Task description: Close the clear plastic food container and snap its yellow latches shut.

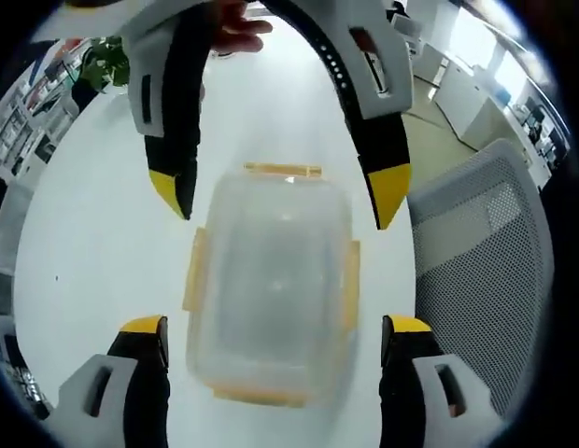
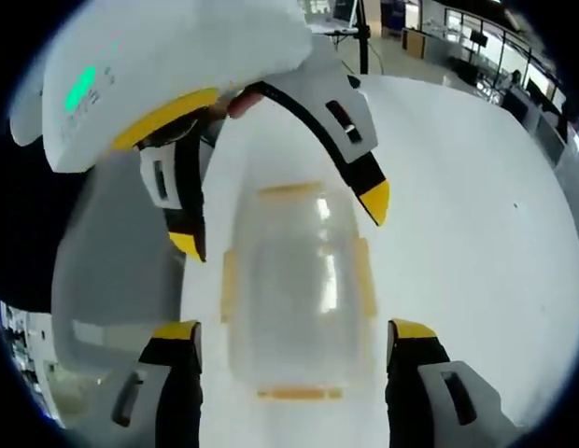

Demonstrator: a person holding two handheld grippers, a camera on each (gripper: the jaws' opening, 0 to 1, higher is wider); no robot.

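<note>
Container (image 1: 271, 289) sits lid-on near middle of the white surface (image 1: 93, 233), yellow latches (image 1: 194, 271) sticking out, so unsnapped by my read. Left tongs (image 1: 275, 341) and right tongs (image 2: 294, 345) straddle it from opposite ends, both released, not touching. Chair (image 1: 486, 252) beside surface edge; plenty room around.

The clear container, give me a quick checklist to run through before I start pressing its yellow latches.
1. Lid on the clear container: seems seated, but blurred; cannot tell.
2. Yellow latches: the side ones flare outward, apparently not snapped; not ok.
3. Left claw: open, jaws either side of the container; ok.
4. Right claw: open, straddling the container from the opposite end; ok.
5. Container flat on the white table: ok.
6. Neither claw holding anything: ok.
</note>
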